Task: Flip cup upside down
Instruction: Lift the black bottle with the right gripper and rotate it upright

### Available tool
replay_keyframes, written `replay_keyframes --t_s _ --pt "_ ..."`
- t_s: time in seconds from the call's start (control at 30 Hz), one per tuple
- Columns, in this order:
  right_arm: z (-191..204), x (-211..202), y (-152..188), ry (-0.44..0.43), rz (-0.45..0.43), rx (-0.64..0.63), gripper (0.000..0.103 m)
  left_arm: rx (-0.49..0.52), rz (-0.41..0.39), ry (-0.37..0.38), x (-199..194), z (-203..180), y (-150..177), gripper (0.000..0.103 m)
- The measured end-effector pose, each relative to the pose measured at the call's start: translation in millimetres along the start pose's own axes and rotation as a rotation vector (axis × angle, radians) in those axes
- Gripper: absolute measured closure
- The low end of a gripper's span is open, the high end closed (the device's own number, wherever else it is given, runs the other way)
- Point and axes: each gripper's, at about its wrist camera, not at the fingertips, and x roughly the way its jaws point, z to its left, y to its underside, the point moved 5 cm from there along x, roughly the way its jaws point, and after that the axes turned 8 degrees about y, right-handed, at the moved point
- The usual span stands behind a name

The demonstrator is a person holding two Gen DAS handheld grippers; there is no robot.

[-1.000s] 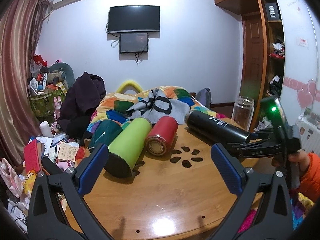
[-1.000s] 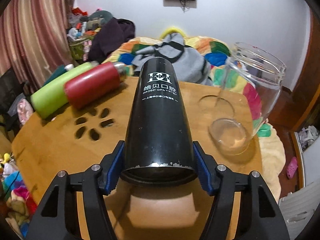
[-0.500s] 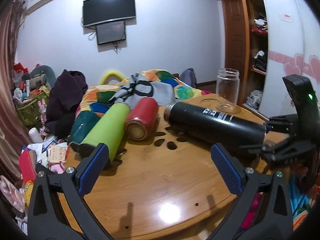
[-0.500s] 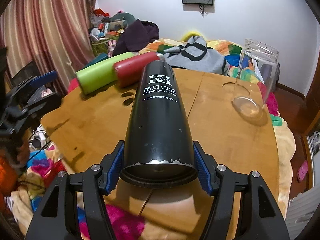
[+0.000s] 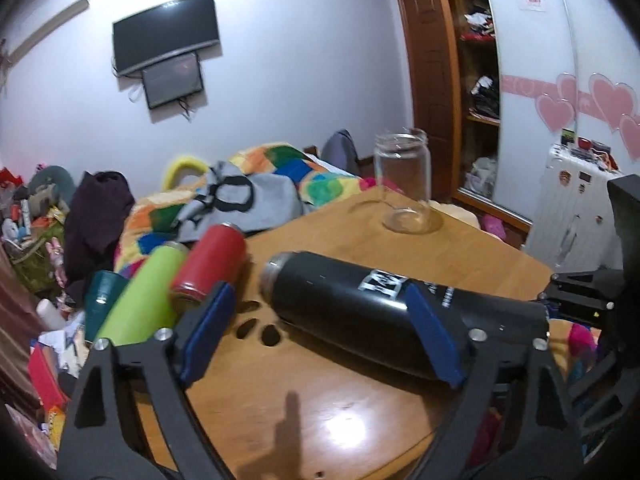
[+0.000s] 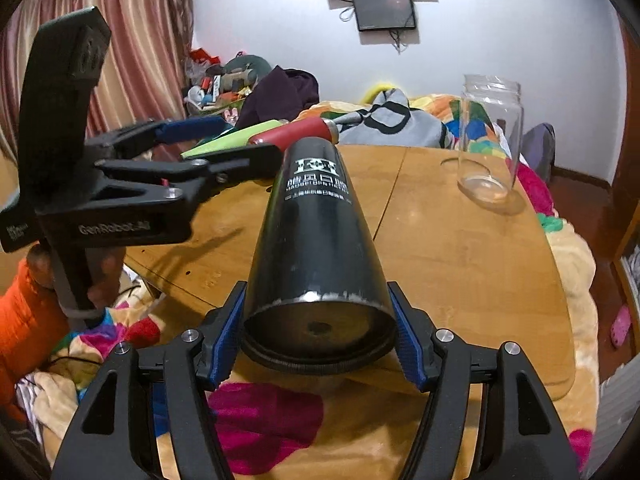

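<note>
A black cup with white lettering (image 6: 316,236) lies on its side over the round wooden table (image 6: 460,248), its base toward the right wrist camera. My right gripper (image 6: 318,336) is shut on the cup's base end. In the left wrist view the cup (image 5: 360,304) stretches from mid-table to the right, mouth to the left. My left gripper (image 5: 320,336) is open, its right finger in front of the cup's middle and its left finger by the red bottle. It also shows in the right wrist view (image 6: 200,148), left of the cup.
A clear glass jar (image 5: 404,184) stands upright at the table's far right. A red bottle (image 5: 212,264), a lime green bottle (image 5: 140,304) and a teal one (image 5: 100,296) lie side by side at the left. A cluttered bed (image 5: 248,188) lies behind the table.
My left gripper has moved right and closer, so its open fingers now frame the black cup. My right gripper has drawn the cup back toward the table's near edge.
</note>
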Motion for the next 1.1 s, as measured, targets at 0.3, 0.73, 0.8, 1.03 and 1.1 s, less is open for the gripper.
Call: replay_keyframes --t_s 0.3,0.73,0.8,1.03,1.1 --pt "-3 -1 7 0.032 -0.040 0.030 0.041 -0.039 0.012 0.088 12 -6 -2 0.041" --pt "-4 -7 1 -0.013 -0.072 0.030 0.042 0.508 0.153 0.159 2 -36 7 0.002" --pt "-8 -9 0 -0.030 -0.073 0.054 0.042 0.575 0.204 0.190 8 -45 9 0.002" --pt "-13 -19 -7 -0.034 -0.098 0.067 0.042 0.665 0.278 0.244 32 -62 15 0.002" --pt "-11 -22 -12 -0.028 -0.110 0.047 0.042 0.665 0.257 0.262 32 -66 15 0.002"
